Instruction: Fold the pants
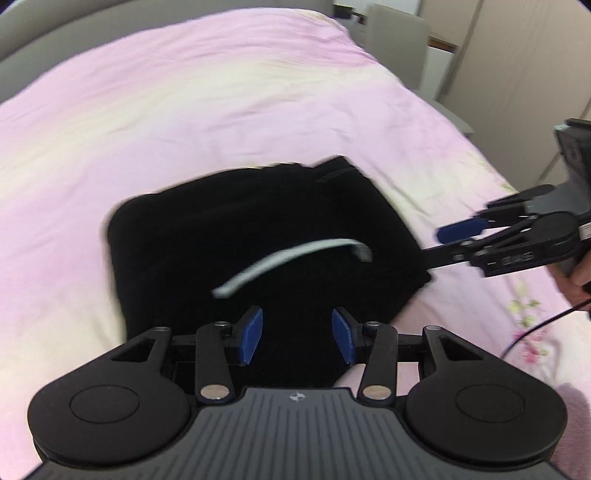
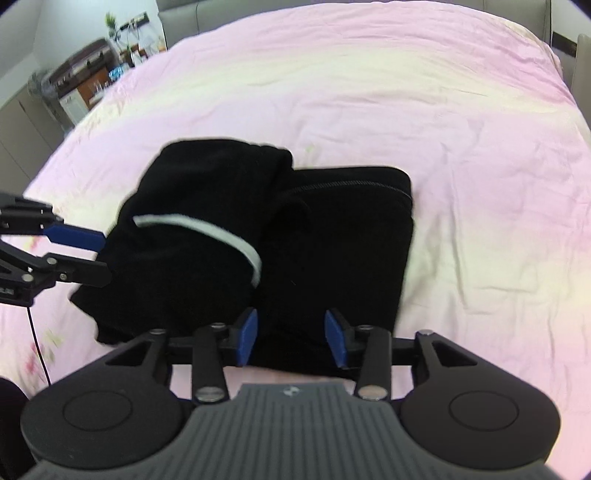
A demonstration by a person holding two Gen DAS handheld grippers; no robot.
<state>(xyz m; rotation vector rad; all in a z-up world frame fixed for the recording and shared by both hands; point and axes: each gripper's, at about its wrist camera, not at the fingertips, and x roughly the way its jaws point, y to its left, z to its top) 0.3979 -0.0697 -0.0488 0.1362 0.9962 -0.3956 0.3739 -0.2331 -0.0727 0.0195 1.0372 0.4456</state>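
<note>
Black pants (image 1: 240, 236) lie folded in a thick bundle on the pink bed sheet (image 1: 166, 110). A white drawstring (image 1: 291, 258) curves across the top. My left gripper (image 1: 298, 336) hovers open over the near edge of the bundle, its blue pads apart and pressing on nothing. In the right wrist view the pants (image 2: 332, 229) show a folded-over layer on the left with the white cord (image 2: 221, 232). My right gripper (image 2: 291, 338) is open above the pants' near edge. Each gripper appears in the other's view, at a side corner of the bundle: right gripper (image 1: 432, 246), left gripper (image 2: 105, 257).
The pink sheet (image 2: 443, 129) spreads wide around the pants. A grey headboard (image 1: 33, 33), a chair (image 1: 399, 33) and wardrobe doors (image 1: 517, 74) stand beyond the bed. A cluttered shelf with a plant (image 2: 92, 66) is off the far left corner. A person's hand (image 1: 576, 284) holds the right gripper; a black cable (image 1: 535, 328) trails.
</note>
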